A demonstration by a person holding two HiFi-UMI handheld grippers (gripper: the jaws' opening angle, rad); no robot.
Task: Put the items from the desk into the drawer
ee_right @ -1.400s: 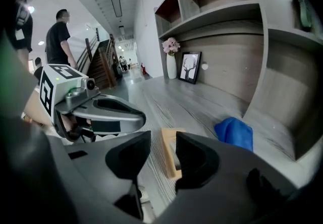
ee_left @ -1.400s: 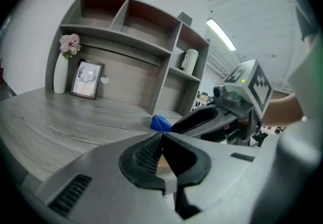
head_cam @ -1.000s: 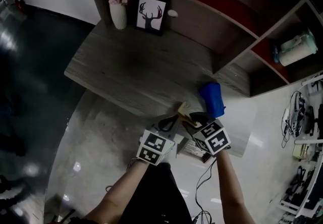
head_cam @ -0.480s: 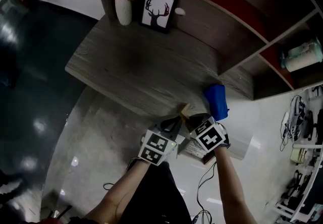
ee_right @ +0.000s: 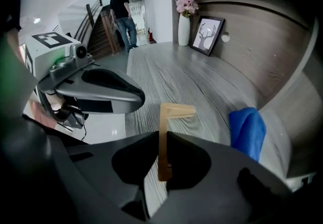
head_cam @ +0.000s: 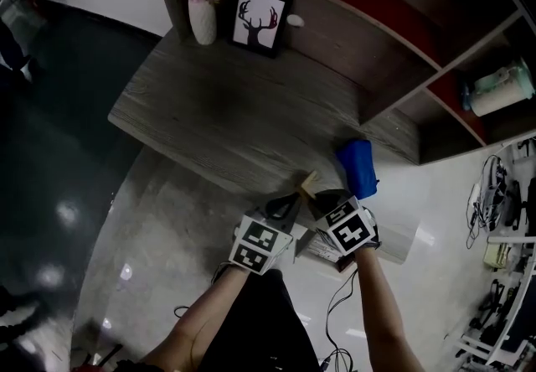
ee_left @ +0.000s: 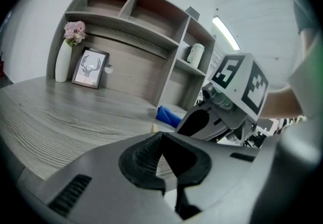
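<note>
A pale wooden L-shaped piece lies on the grey desk near its front edge. My right gripper points steeply down at it. Its jaws have just been closing and now press on the piece's long leg. A blue folded cloth lies just beyond, at the desk's right end. My left gripper hovers beside the right one, its jaws shut with nothing between them. What lies under the desk edge below the grippers I cannot make out.
A white vase of pink flowers and a framed deer picture stand at the desk's back, under wall shelves. A black cable trails on the glossy floor. A person stands far off in the corridor.
The head view has shifted slightly. Both grippers stay at the desk's front edge, and the wooden piece and the blue cloth lie where they were.
</note>
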